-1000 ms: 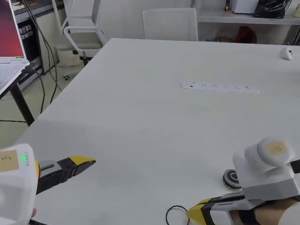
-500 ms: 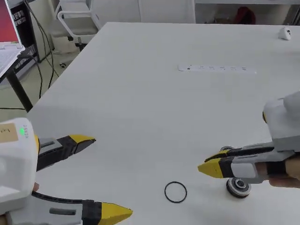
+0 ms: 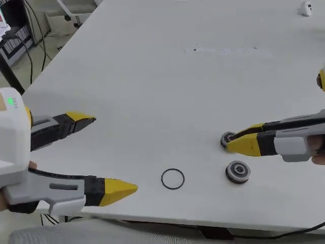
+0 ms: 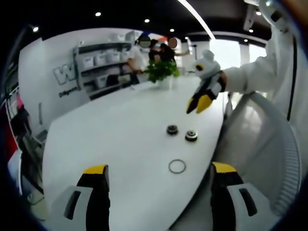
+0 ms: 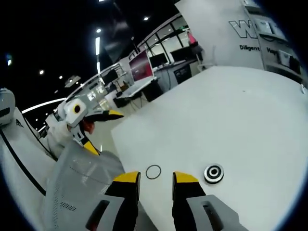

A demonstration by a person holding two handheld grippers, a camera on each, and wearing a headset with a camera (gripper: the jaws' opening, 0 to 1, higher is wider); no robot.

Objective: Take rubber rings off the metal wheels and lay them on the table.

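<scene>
Step in hand: one rubber ring is already laid flat on the table, close to its near edge; the approach to the next wheel is judged to be in hand.
Wheels: two are seen to the right of the loose ring and apart from it. The near wheel lies flat, and the far wheel is partly hidden behind the tip of the right gripper.
Rings left: a dark band is seen round the near wheel, probably its rubber; on the far wheel this cannot be made out.
Left gripper: held spread wide and empty, to the left of the loose ring.
Right gripper: its jaws are set close with a narrow gap and nothing is gripped. Contact with the far wheel cannot be told.
Next move: one wheel must be steadied by one gripper while its band is pinched at the rim by the other and rolled off. A fine, shallow bite is called for, as the band likely sits tight.
</scene>
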